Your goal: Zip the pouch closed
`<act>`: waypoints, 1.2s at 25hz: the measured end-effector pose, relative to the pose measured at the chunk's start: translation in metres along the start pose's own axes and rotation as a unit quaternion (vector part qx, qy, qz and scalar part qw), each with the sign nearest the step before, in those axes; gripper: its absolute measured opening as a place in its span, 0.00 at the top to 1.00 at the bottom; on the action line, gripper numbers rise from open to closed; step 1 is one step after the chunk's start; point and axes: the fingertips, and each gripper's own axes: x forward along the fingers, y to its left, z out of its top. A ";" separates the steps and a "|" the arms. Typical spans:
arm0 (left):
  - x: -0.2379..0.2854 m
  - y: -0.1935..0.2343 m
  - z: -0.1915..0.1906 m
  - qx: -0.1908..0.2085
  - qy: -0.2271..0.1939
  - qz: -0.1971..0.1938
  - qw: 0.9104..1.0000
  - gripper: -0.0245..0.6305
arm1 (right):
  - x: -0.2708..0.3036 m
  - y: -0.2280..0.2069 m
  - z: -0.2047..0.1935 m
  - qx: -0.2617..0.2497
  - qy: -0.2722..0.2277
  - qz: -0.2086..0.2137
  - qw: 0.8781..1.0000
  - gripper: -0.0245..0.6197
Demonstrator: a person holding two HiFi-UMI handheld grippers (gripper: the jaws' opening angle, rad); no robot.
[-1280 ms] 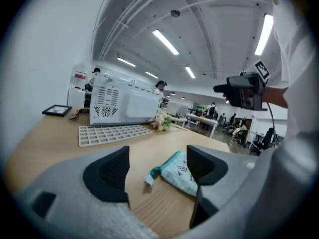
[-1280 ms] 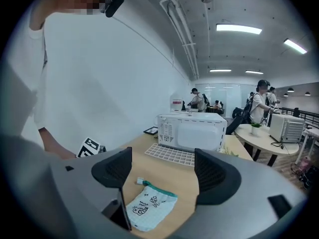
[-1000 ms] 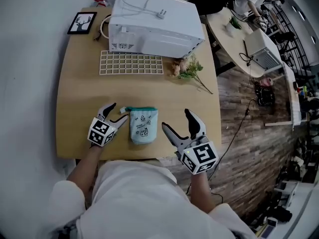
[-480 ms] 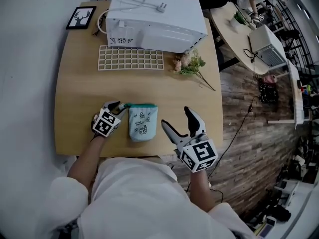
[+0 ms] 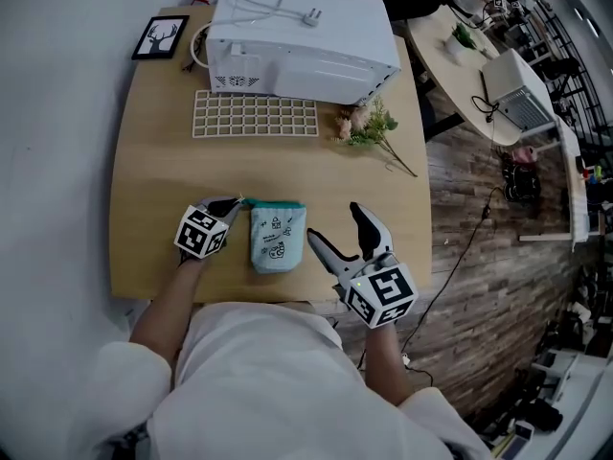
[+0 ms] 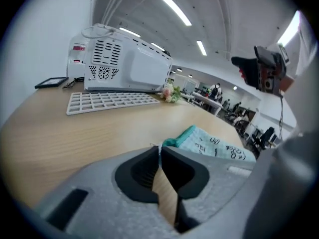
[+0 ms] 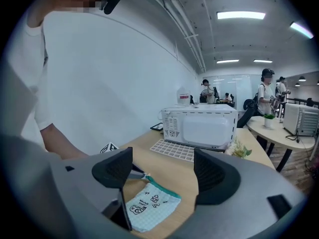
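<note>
Worryingly, my left claw (image 5: pixel 231 204) pinches only a thin white tab (image 6: pixel 158 146) at the corner of the pale blue teal-edged fabric pouch (image 5: pixel 278 239) lying on the wooden bench (image 5: pixel 163 151), so it may slip. My right claw (image 5: pixel 335 224) gapes empty beside it, so the pouch could drag.

- A light wooden table (image 5: pixel 153 161) with rounded corners fills the middle
- A plain white wall (image 5: pixel 48 142) runs along the table's left edge
- Dark wood-plank floor (image 5: pixel 469 218) lies to its right
- A pale round table (image 5: pixel 450 84) stands beyond its far right corner
- Strip lights (image 7: pixel 240 15) glow on the ceiling above
</note>
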 end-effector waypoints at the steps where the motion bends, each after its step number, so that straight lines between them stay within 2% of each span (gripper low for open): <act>1: -0.003 -0.002 0.006 -0.018 -0.020 -0.013 1.000 0.92 | 0.001 0.002 0.000 0.003 0.001 0.009 1.000 0.39; 4: -0.017 -0.015 0.031 -0.044 -0.090 -0.069 0.993 0.92 | 0.007 0.010 -0.001 0.006 0.008 0.041 0.999 0.40; 8: -0.039 -0.042 0.067 -0.019 -0.167 -0.153 0.974 0.92 | 0.014 0.020 0.000 0.000 0.022 0.093 0.995 0.46; 12: -0.063 -0.071 0.095 0.016 -0.206 -0.220 0.953 0.92 | 0.020 0.025 0.007 -0.005 0.026 0.133 0.991 0.56; 14: -0.075 -0.083 0.107 0.027 -0.221 -0.248 0.943 0.92 | 0.023 0.026 0.009 -0.039 0.034 0.141 0.989 0.62; 15: -0.081 -0.088 0.113 0.030 -0.228 -0.260 0.938 0.92 | 0.025 0.027 0.009 -0.073 0.044 0.142 0.986 0.64; 17: -0.094 -0.096 0.123 0.031 -0.243 -0.281 0.928 0.92 | 0.030 0.029 0.005 -0.155 0.072 0.140 0.975 0.65; 19: -0.106 -0.104 0.133 0.033 -0.258 -0.300 0.918 0.93 | 0.032 0.035 0.003 -0.215 0.087 0.146 0.962 0.67; 24: -0.136 -0.124 0.153 0.057 -0.282 -0.346 0.893 0.93 | 0.031 0.051 0.022 -0.307 0.066 0.168 0.934 0.79; 27: -0.151 -0.133 0.164 0.059 -0.298 -0.366 0.879 0.93 | 0.026 0.064 0.033 -0.368 0.050 0.182 0.911 0.83; 30: -0.164 -0.135 0.175 0.057 -0.317 -0.370 0.871 0.93 | 0.020 0.077 0.035 -0.415 0.048 0.198 0.887 0.84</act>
